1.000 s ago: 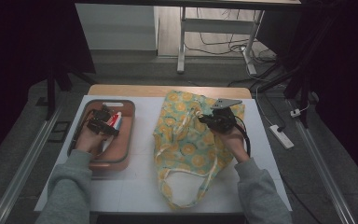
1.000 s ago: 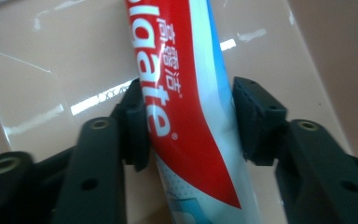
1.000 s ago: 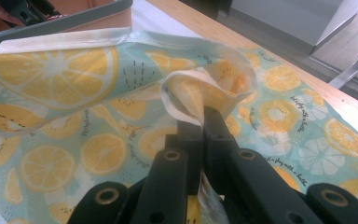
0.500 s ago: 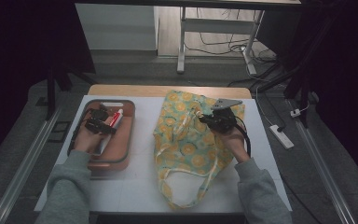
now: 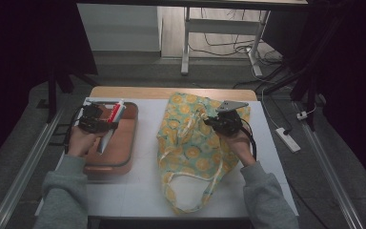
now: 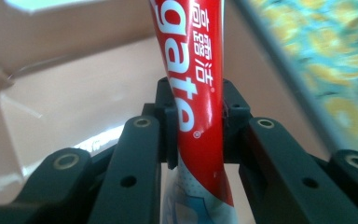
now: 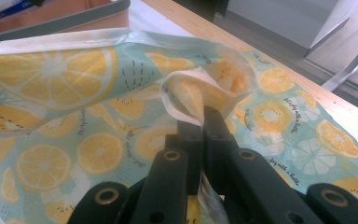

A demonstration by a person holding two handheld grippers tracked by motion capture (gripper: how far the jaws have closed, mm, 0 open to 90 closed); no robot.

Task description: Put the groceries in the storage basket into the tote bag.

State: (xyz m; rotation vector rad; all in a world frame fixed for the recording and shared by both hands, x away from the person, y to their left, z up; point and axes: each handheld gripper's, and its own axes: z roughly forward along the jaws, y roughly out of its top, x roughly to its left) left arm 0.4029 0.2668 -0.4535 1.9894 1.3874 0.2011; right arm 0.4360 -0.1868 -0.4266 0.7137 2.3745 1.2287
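Over the tray [image 5: 124, 157], left tool [image 6: 193, 121] clamps toothpaste tube [image 6: 193, 70], cap pointing away.

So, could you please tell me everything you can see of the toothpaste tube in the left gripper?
The toothpaste tube is a soft, glossy tube, red over most of its length with white lettering, turning white and pale blue toward the end nearest the camera. In the high view its white cap points away from the person. The left gripper has just closed its jaws on the tube's middle, a pad pressed to each side. The tube hangs lifted over the brown tray, beside the lemon-print bag, which it does not touch.
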